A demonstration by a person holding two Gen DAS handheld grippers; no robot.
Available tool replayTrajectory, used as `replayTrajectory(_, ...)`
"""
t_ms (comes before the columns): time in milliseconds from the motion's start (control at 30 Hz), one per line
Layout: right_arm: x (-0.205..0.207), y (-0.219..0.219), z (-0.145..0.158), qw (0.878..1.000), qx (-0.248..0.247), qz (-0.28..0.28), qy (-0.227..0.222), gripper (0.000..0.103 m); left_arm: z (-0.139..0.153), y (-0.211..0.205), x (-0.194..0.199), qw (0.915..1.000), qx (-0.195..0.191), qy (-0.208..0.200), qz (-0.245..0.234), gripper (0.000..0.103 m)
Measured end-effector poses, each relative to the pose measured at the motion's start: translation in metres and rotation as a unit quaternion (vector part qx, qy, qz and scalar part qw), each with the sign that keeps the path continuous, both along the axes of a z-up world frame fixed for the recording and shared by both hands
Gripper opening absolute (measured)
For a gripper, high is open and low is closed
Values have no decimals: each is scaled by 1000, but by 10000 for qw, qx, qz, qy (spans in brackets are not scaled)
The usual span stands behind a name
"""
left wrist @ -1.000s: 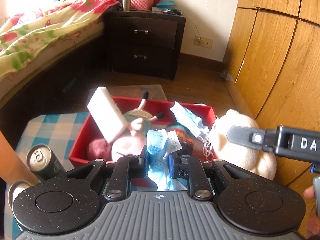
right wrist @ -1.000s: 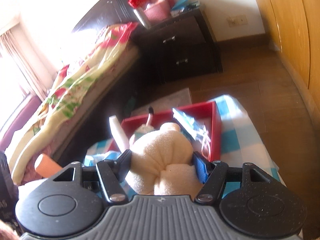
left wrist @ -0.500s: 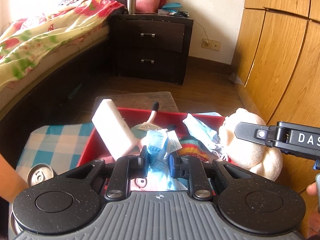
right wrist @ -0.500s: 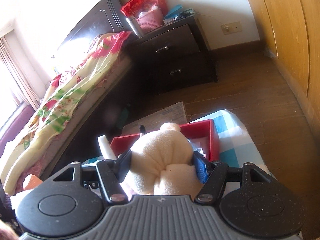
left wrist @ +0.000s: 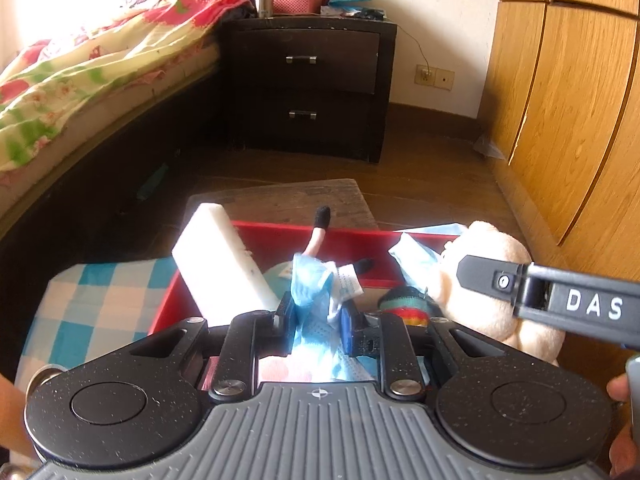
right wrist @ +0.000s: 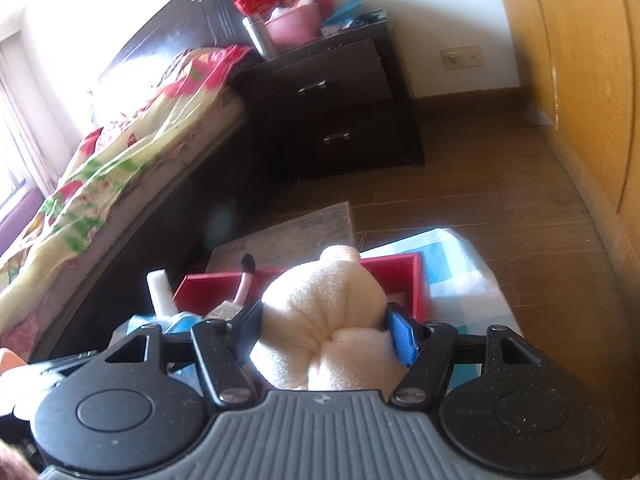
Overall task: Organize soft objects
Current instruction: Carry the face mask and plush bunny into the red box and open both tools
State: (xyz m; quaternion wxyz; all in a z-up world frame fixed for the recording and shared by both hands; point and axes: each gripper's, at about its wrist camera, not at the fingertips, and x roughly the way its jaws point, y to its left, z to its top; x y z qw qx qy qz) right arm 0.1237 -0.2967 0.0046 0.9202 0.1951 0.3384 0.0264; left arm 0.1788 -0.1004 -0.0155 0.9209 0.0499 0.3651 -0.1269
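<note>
My left gripper (left wrist: 316,316) is shut on a light blue face mask (left wrist: 310,288) and holds it over the near part of the red box (left wrist: 280,232). My right gripper (right wrist: 324,320) is shut on a cream plush toy (right wrist: 320,312), which also shows in the left wrist view (left wrist: 492,280) at the box's right side. The red box (right wrist: 416,280) holds a white foam block (left wrist: 224,260), a pink doll with a black-tipped limb (left wrist: 320,228), more blue masks (left wrist: 412,260) and a striped knit item (left wrist: 404,308).
The box stands on a blue and white checked cloth (left wrist: 92,304). A bed with a floral quilt (left wrist: 80,76) lies to the left, a dark nightstand (left wrist: 308,88) stands behind, and wooden wardrobe doors (left wrist: 572,100) are on the right.
Both grippers have risen with their loads. The box sits lower in both views, and the drink can at the left has dropped out of the left wrist view.
</note>
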Motion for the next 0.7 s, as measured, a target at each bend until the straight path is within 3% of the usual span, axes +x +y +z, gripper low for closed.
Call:
replayTrajectory(267,2,1,-1,10000,13,-54,-18,49,3,1,0,10000,35,-63,47,33)
replayTrajectory(400,1,0,1,9999,14,-134,-11,49,4,0,-4,9999,72,-81,77,46)
replayTrajectory(700,-12,-4,10,9997,23,-223,-114,49,11,10,-19,9999,50,-75,128,55)
